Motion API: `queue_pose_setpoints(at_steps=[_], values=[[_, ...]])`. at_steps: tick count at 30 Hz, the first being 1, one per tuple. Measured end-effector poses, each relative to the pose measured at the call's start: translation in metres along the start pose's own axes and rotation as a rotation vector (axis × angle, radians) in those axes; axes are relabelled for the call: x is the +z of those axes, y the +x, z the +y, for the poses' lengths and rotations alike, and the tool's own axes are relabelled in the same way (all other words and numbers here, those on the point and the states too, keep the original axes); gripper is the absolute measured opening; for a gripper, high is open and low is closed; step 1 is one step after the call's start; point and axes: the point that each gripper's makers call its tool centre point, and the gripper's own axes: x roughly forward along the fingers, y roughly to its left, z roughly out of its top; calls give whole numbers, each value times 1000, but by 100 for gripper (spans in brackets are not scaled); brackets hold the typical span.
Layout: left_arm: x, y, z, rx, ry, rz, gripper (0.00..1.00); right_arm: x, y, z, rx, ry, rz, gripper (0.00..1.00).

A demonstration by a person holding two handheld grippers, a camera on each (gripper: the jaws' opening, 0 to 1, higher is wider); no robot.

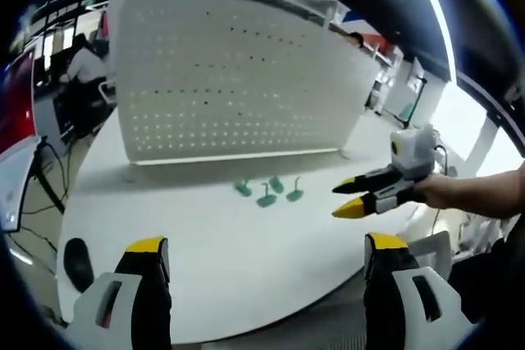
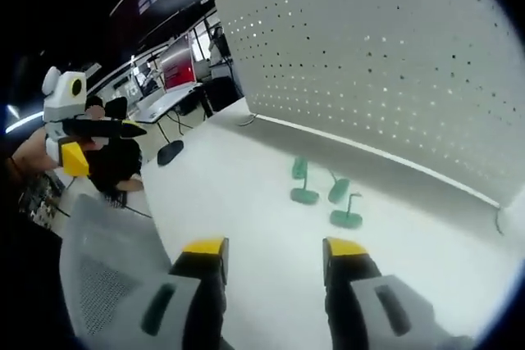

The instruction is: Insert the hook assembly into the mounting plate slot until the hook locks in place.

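Note:
Several small green hooks [image 1: 268, 192] lie on the white table [image 1: 213, 243] just in front of the upright white pegboard [image 1: 238, 79]. My left gripper [image 1: 267, 252] is open and empty, held back from the hooks over the table's near part. In the left gripper view my right gripper [image 1: 351, 197] comes in from the right, jaws slightly apart, level with the hooks. In the right gripper view the green hooks [image 2: 320, 186] sit ahead of my open, empty right gripper [image 2: 275, 252], with the pegboard [image 2: 394, 63] behind, and my left gripper [image 2: 86, 141] is held up at the far left.
A black oval object [image 1: 76, 260] lies near the table's left edge. A person sits at a desk with screens behind the pegboard at far left [image 1: 82, 63]. A grey mesh chair back [image 2: 115, 276] stands beside the table.

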Motion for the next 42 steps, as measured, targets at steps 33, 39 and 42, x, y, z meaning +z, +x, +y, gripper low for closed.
queue_pose_setpoints(at_steps=[33, 39, 42], values=[[-13, 1, 20, 35, -64, 45, 100, 26, 116, -27, 97, -180, 158, 31], [-16, 2, 27, 48, -84, 50, 100, 29, 126, -31, 106, -174, 159, 26], [-17, 3, 27, 50, -88, 53, 100, 28, 130, -33, 113, -209, 178, 23]])
